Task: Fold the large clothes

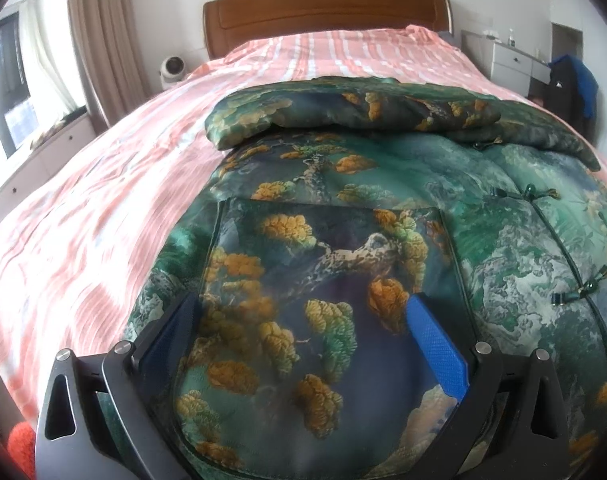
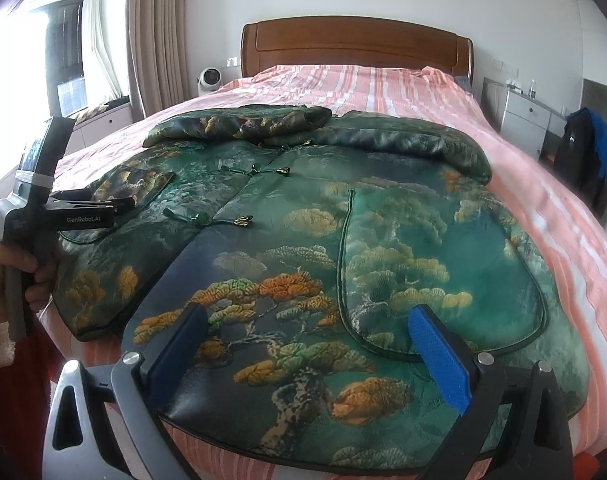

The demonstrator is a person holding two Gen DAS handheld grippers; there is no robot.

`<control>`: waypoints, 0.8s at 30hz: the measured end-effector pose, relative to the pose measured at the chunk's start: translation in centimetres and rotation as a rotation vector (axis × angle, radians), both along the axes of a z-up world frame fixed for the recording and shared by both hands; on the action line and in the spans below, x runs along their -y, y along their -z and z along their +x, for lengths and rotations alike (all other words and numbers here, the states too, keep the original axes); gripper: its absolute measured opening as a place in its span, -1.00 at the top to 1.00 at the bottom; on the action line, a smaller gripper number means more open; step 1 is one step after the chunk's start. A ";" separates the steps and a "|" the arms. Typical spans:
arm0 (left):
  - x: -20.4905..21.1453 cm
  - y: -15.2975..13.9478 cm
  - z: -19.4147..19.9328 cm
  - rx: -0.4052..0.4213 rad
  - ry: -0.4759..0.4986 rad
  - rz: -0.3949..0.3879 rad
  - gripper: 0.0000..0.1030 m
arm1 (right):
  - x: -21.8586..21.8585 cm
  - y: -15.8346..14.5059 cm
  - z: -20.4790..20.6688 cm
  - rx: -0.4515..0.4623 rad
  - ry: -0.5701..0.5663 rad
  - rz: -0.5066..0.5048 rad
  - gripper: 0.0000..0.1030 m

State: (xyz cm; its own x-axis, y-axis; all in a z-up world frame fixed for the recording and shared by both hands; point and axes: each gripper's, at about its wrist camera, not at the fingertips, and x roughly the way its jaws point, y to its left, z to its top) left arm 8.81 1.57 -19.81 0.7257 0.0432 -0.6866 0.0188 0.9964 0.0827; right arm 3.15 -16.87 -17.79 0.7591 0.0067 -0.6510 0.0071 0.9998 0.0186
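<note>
A green patterned jacket (image 2: pixel 343 240) lies on the pink striped bed (image 2: pixel 383 84) under a wooden headboard (image 2: pixel 355 46); curtains (image 2: pixel 159 36) hang left. Both hand-held grippers, left (image 1: pixel 303 340) and right (image 2: pixel 307 344), gape wide, empty.

Jacket (image 2: pixel 315 216): padded, glossy green satin, printed with pine trees in orange and yellow. Lies front up, flat on the bed, hem near, collar far. Front closed down the middle with knot fastenings (image 2: pixel 243 222). Curved patch pocket (image 2: pixel 443 280) on the right panel, squarer pocket (image 1: pixel 327 280) on the left one. Left sleeve (image 2: pixel 239 122) folded across the chest at the far end; right sleeve (image 2: pixel 415 140) lies across beside it, reaching the right edge.
</note>
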 end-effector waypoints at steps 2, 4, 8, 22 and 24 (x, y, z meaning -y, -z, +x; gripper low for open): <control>0.0 0.0 0.0 0.001 -0.001 0.001 -0.99 | 0.0 0.0 0.0 0.001 0.000 0.001 -0.93; 0.0 -0.1 -0.1 0.002 -0.002 0.003 -0.99 | 0.0 -0.1 0.0 0.005 0.001 0.002 -0.93; -0.1 -0.1 -0.2 0.002 -0.005 0.003 -0.99 | 0.1 -0.4 -0.2 0.019 0.002 0.005 -0.93; -0.1 0.0 -0.2 0.003 -0.005 0.004 -0.99 | -0.3 -0.9 -0.5 0.041 -0.013 0.003 -0.93; -0.1 0.0 -0.2 0.003 -0.005 0.004 -0.99 | -0.4 -0.9 -0.6 0.040 -0.015 0.003 -0.93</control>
State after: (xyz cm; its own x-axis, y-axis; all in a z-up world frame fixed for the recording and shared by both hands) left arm 8.63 1.63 -19.79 0.7278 0.0496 -0.6840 0.0133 0.9962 0.0864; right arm 2.59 -16.48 -16.90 0.7843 0.0200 -0.6201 -0.0085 0.9997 0.0215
